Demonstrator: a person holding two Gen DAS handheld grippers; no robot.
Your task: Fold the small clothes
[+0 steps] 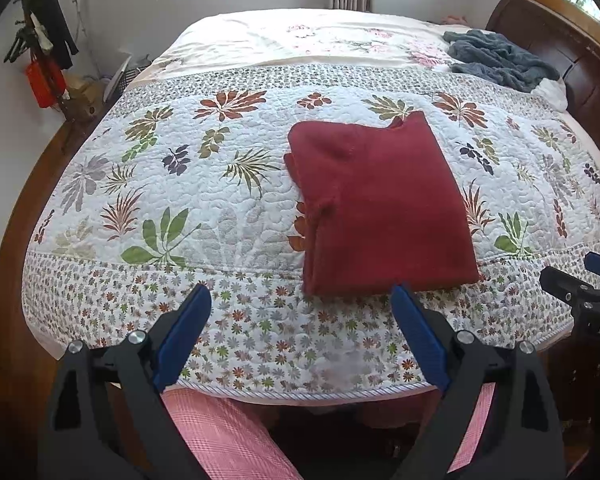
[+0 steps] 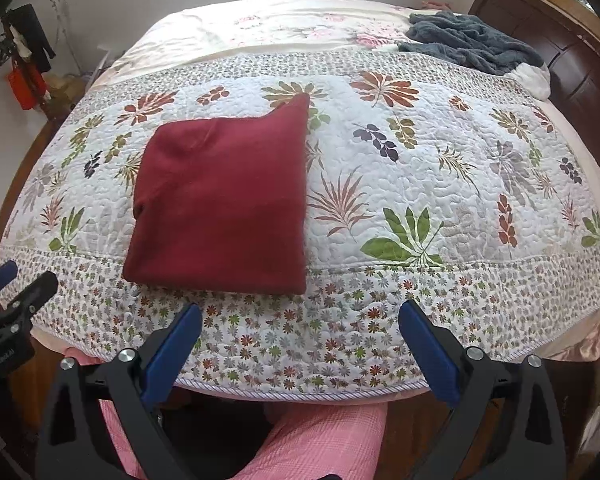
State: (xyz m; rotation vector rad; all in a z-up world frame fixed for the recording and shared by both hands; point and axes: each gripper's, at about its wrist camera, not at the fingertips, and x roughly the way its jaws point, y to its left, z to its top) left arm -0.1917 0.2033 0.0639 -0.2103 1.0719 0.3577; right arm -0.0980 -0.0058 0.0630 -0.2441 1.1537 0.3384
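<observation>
Left gripper (image 1: 302,336): hung off the bed's near edge, jaws spread wide, holding nothing.
Right gripper (image 2: 300,350): same story, wide apart and empty, just short of the quilt (image 2: 420,152), clear of the cloth, probably because the folding looked done.
Red garment (image 2: 220,200): lay folded into a neat squarish stack on the quilt's near half, close to the edge, within easy reach of both tools.
Grey blanket (image 2: 468,46): sat crumpled far off by the headboard (image 2: 560,52), well apart.
</observation>
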